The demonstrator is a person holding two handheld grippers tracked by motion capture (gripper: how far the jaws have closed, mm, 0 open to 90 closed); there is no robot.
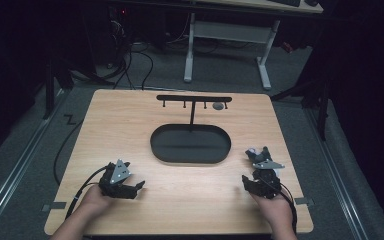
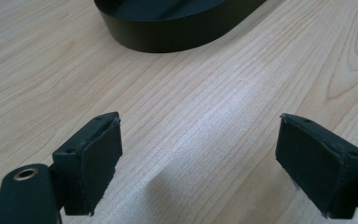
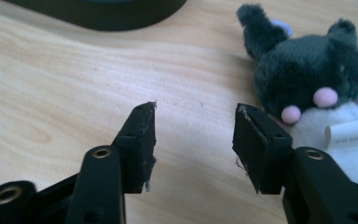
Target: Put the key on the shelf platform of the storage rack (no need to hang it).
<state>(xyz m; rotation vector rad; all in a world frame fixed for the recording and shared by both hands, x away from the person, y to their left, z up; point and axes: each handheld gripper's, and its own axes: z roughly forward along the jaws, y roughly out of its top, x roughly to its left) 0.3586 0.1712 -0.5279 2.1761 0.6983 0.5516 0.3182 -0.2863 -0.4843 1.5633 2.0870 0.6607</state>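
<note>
The right tongs stand parted with bare wood between the pads, gripping nothing. Just beyond them and off to their right lies the small dark grey and white plush cat toy, pink paws up, a white paper tag showing on its belly. In the high view that same toy sits on the light wooden table near its right edge, right of the black oval tray and just past the right tongs.

That is the relation to watch: the toy lies ahead and slightly right of the jaws, not between them, so my read is a small shift right and forward before any clench. Its long axis I cannot tell; it looks like a rounded lump.

The right hand rests low at the near edge, tongs aimed away from the person. It is far the nearer hand. Over at near left, the left tongs gape wide over bare wood, released, pointing towards the tray. A black T-shaped hook stand rises behind the tray.
</note>
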